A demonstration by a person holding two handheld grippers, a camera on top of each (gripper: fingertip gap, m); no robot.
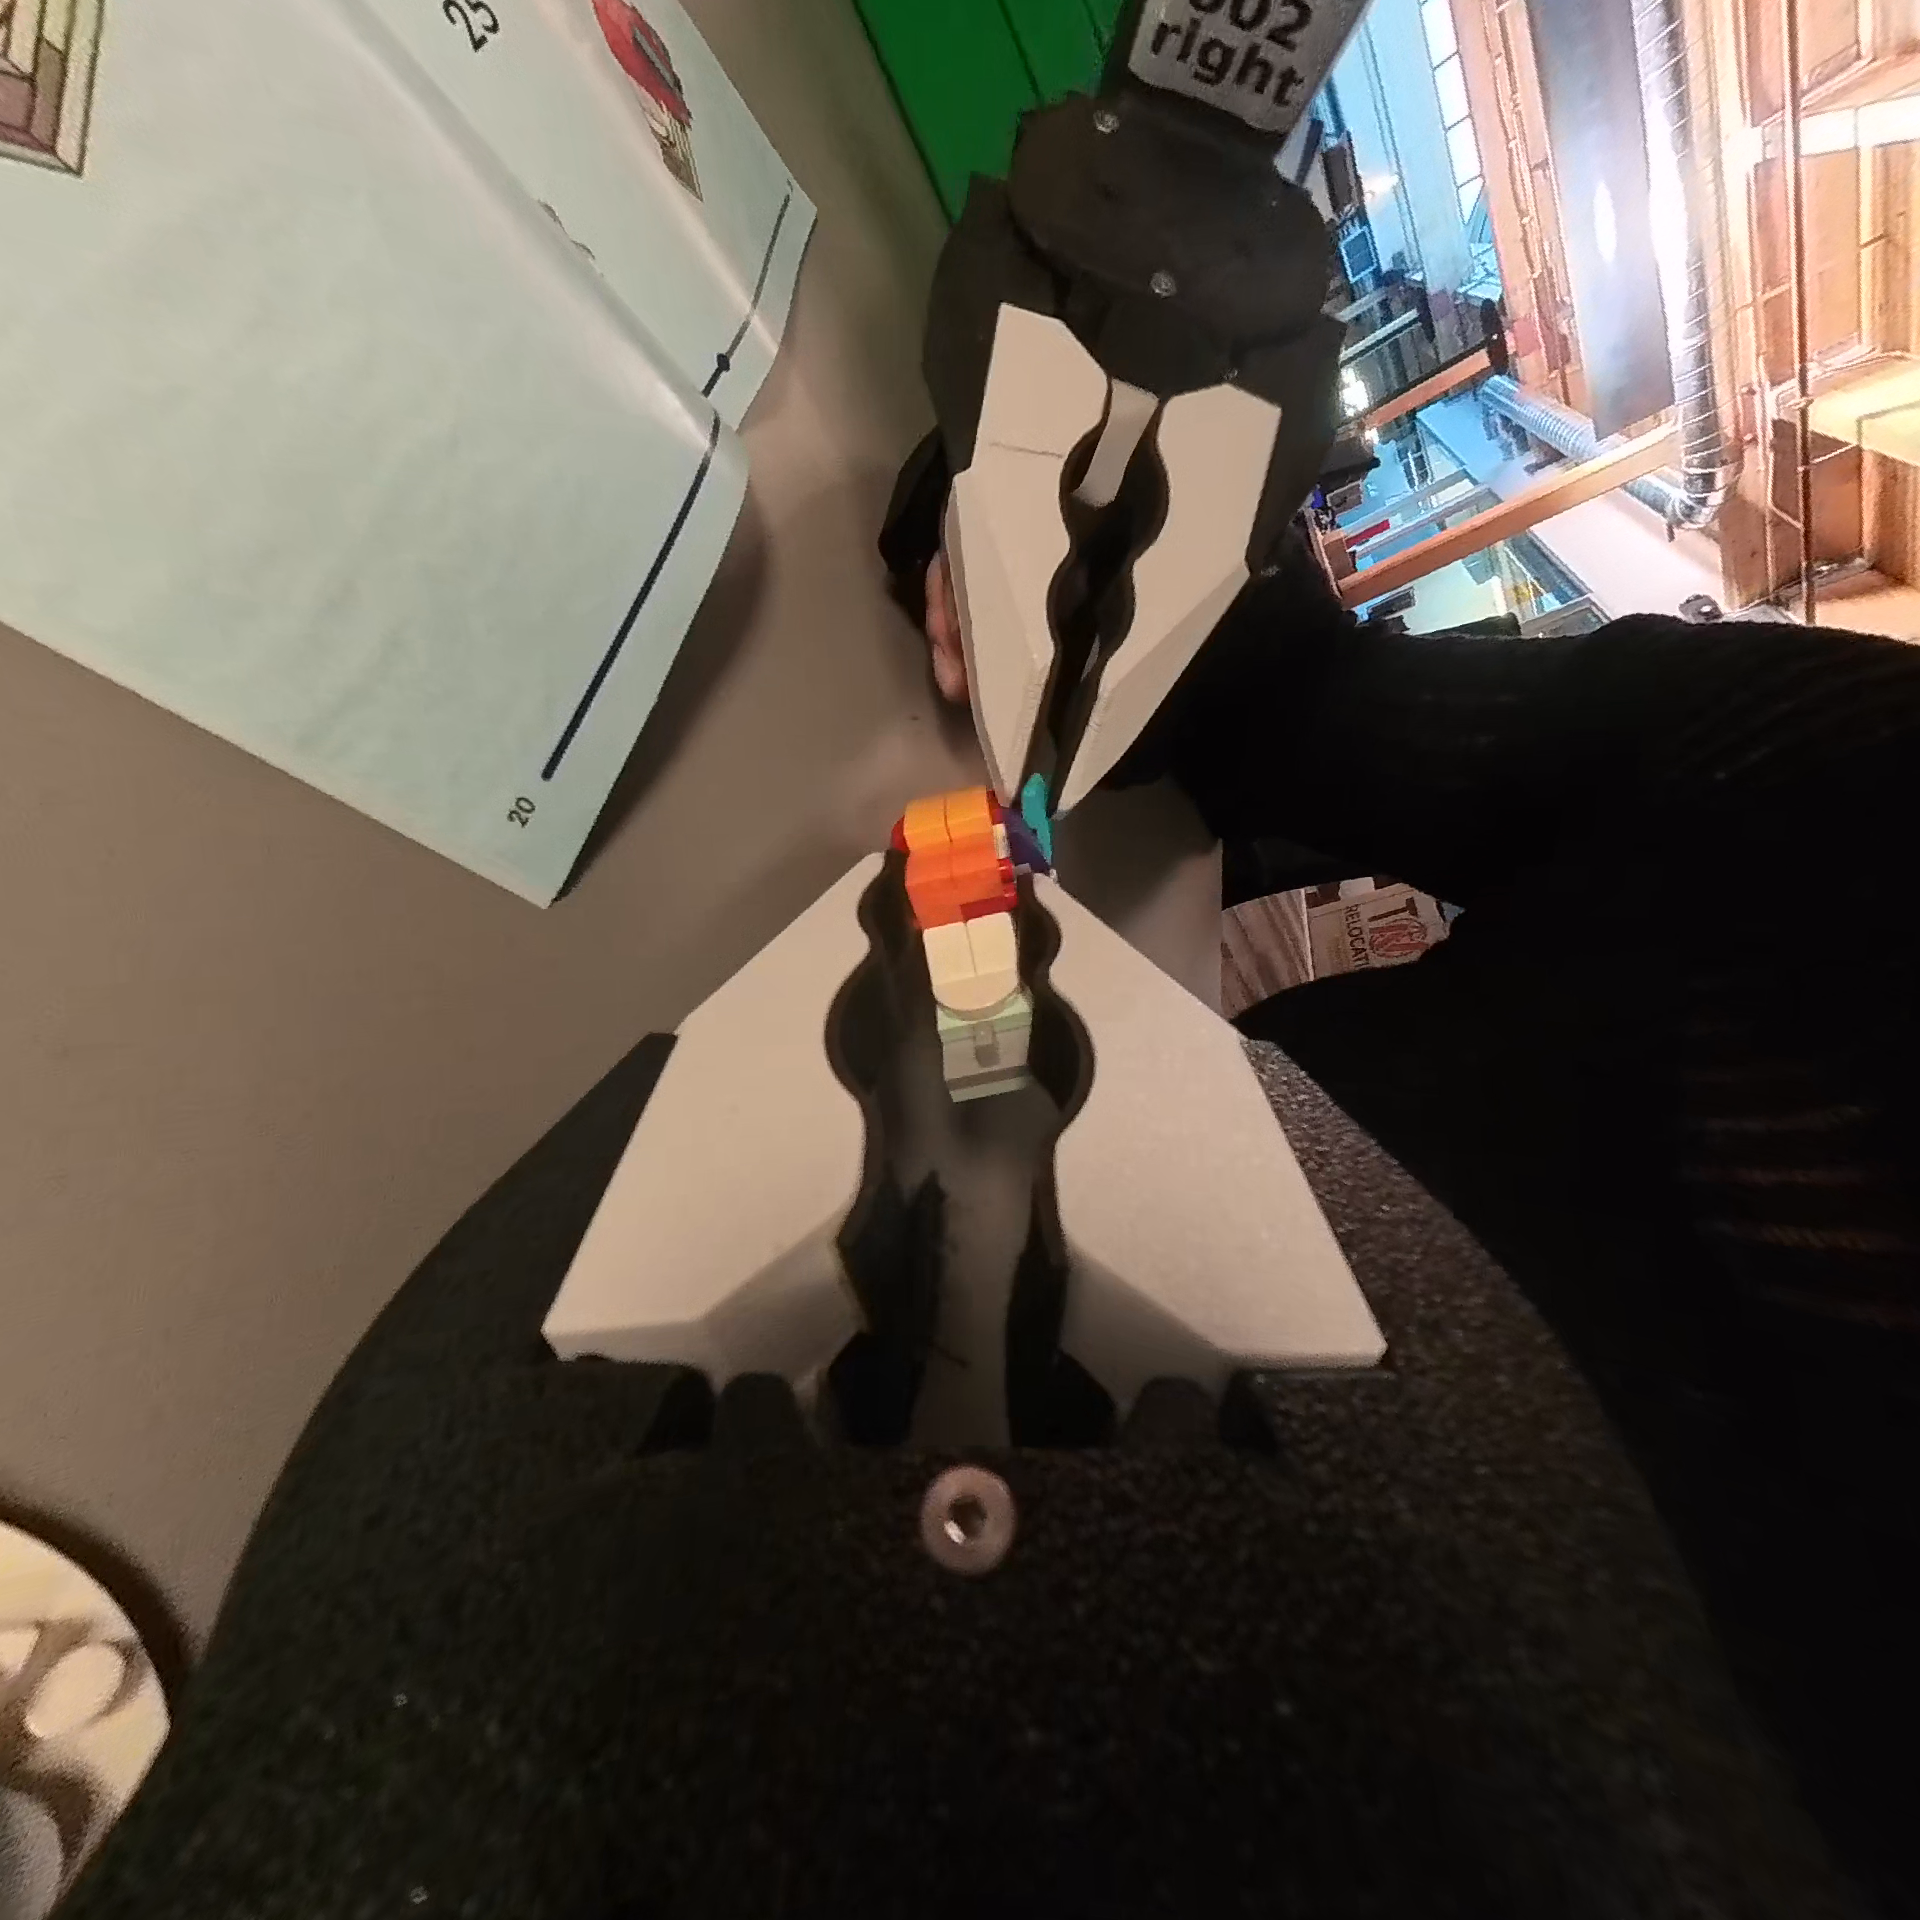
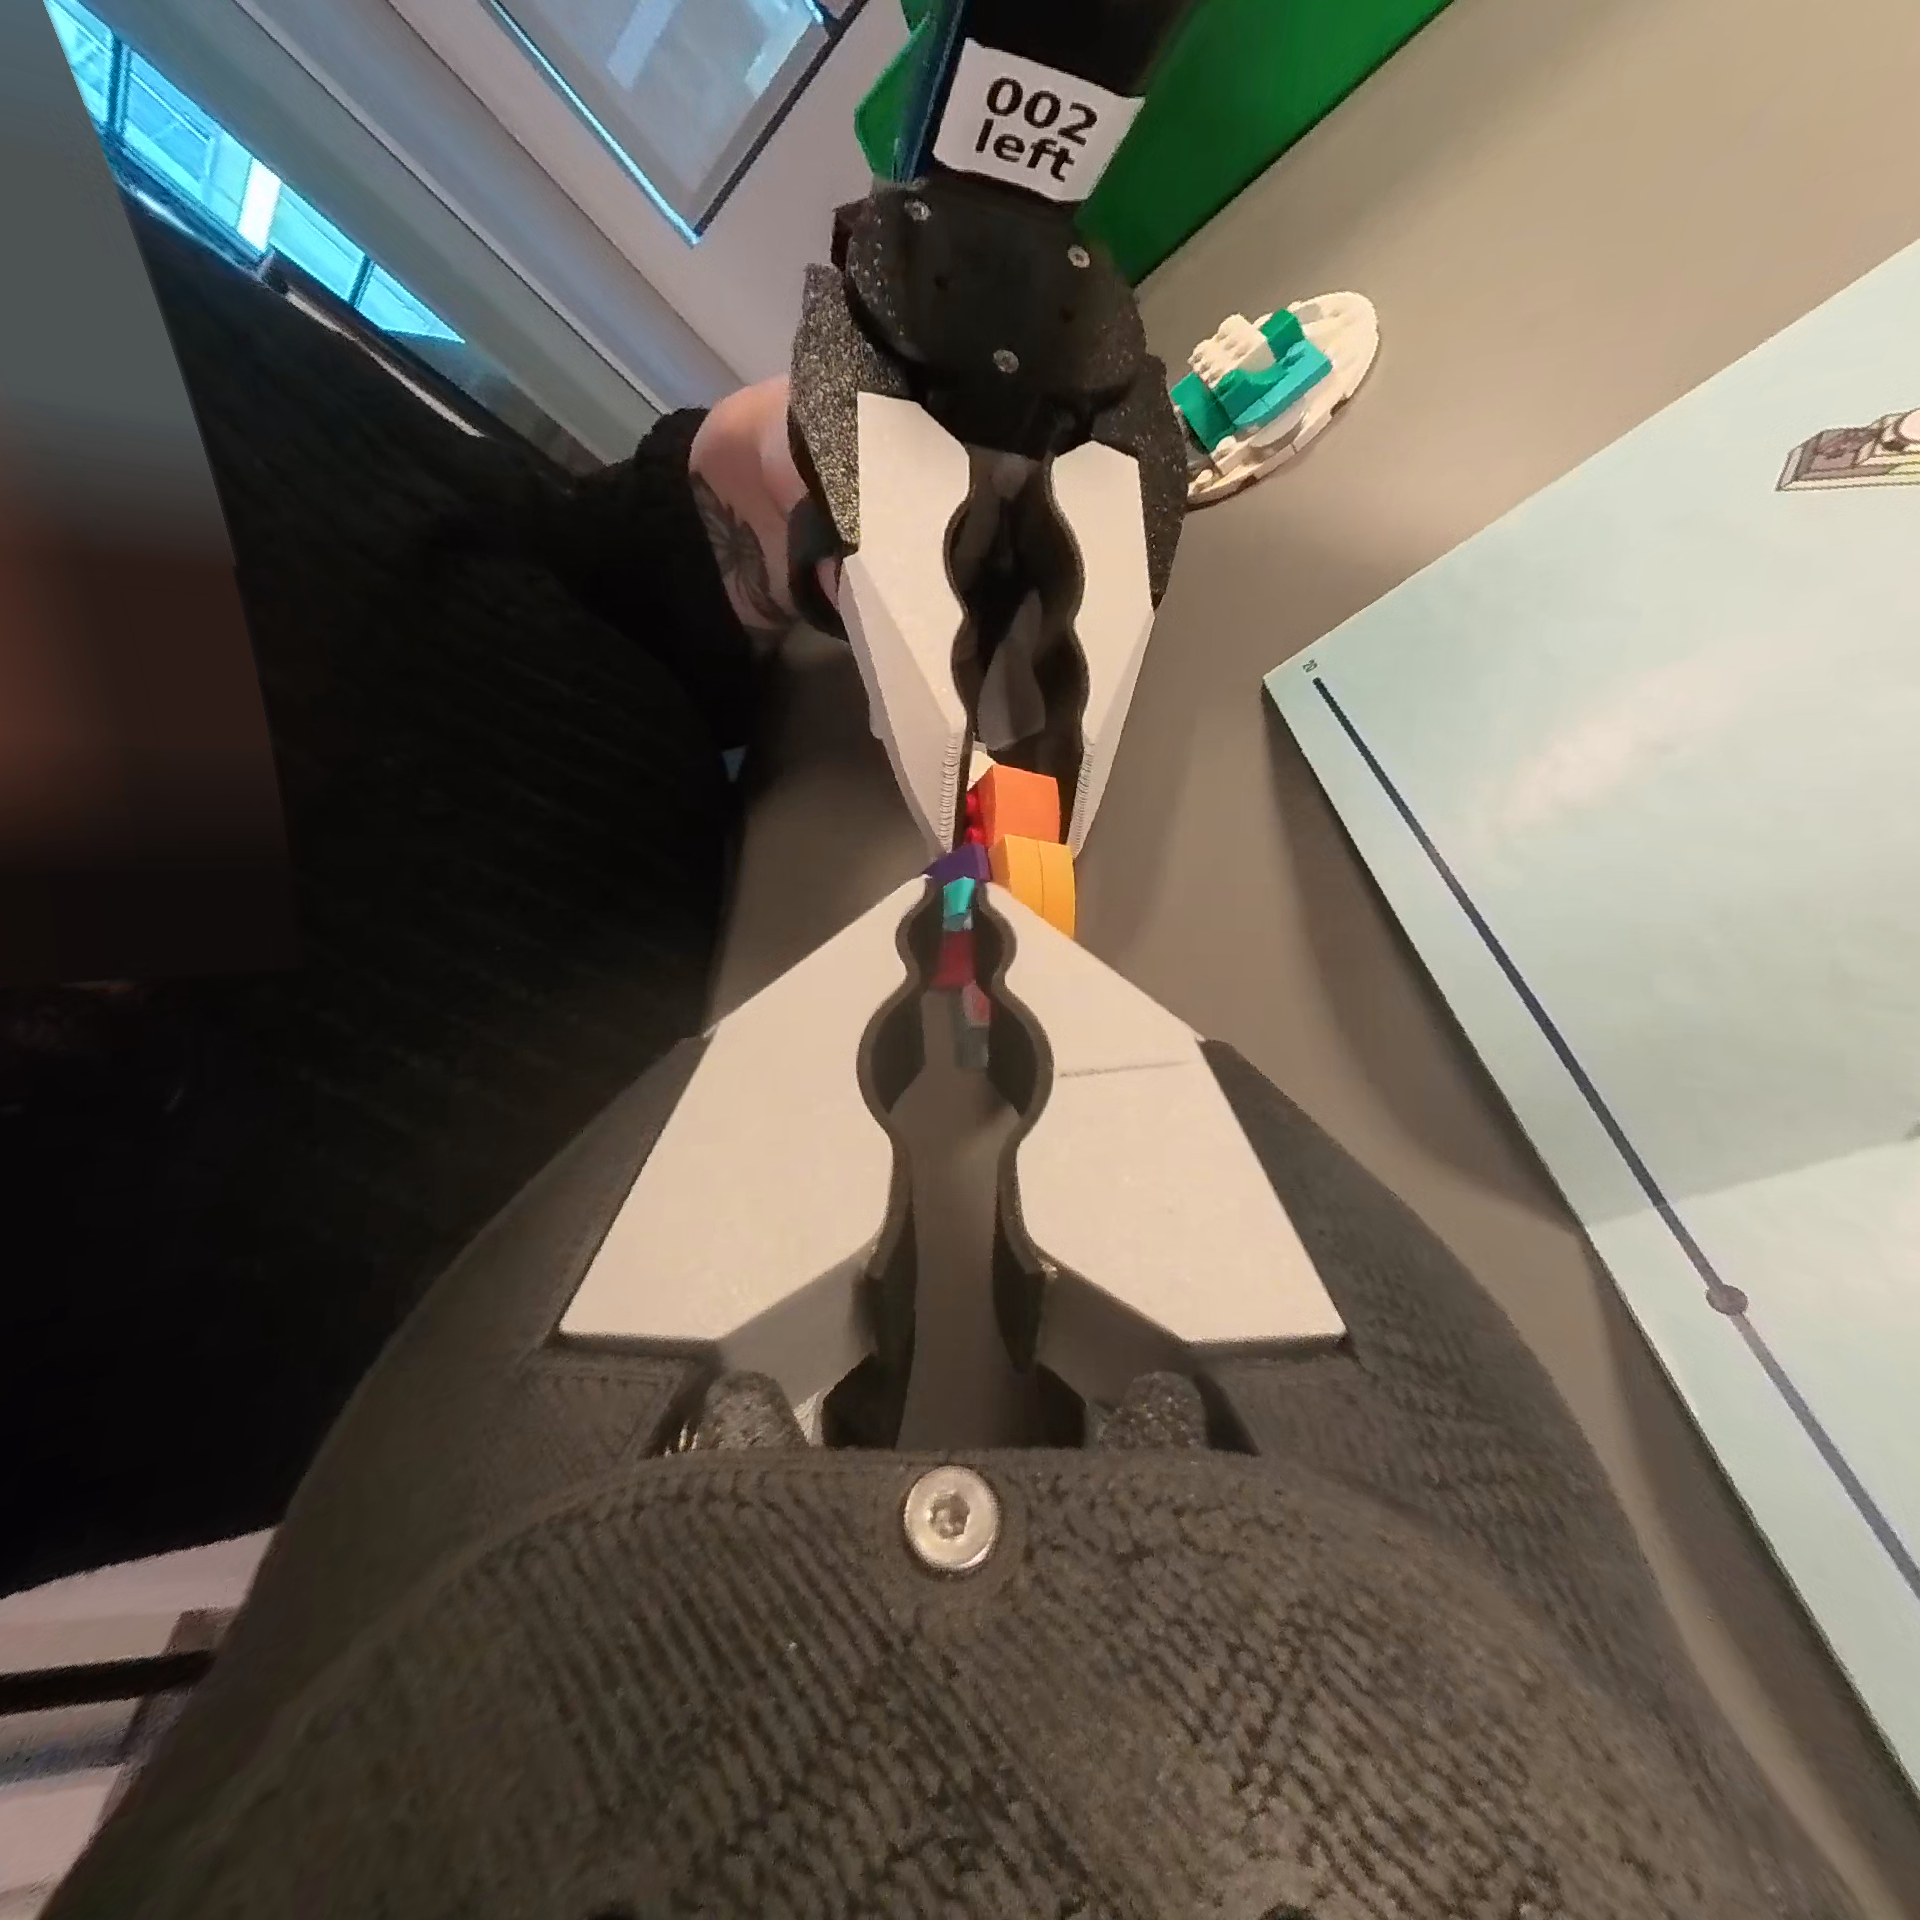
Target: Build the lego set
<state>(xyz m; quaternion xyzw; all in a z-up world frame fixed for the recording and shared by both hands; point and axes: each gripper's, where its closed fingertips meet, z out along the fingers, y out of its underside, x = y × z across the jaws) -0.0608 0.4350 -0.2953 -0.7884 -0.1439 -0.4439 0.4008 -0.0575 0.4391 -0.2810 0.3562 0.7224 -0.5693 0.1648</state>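
- Grip first: my left gripper (image 1: 961, 904) is clamped on the orange-and-white brick stack (image 1: 961, 894), with the stack's pale green end lying back in the channel between the fingers and its orange end poking out past the tips.
- My right gripper (image 2: 961, 883) is pinched tight on a small piece (image 2: 958, 896) of teal, purple and red parts, held only at the very tips. It meets the orange end of the stack, both lifted above the grey table (image 1: 260, 1091).
- Slender hold is my main worry: with so little of the small piece inside the fingertips, any sideways push as I press could twist it out, and I judge it would drop to the table or into the lap below.
- Alignment is hard to check. From the right wrist view the piece hides the joint, so I cannot tell whether studs are lined up; pressing crooked could pop the orange bricks apart.
- Pushing along the stack's length could slide it back through the left fingers, since the smooth brick sides give little bite.
- Nearby things are well apart from the work: the open instruction booklet (image 2: 1610, 831) on the table and the white and teal partial build (image 2: 1273, 379) beyond it. A dropped part could bounce under the booklet's edge.
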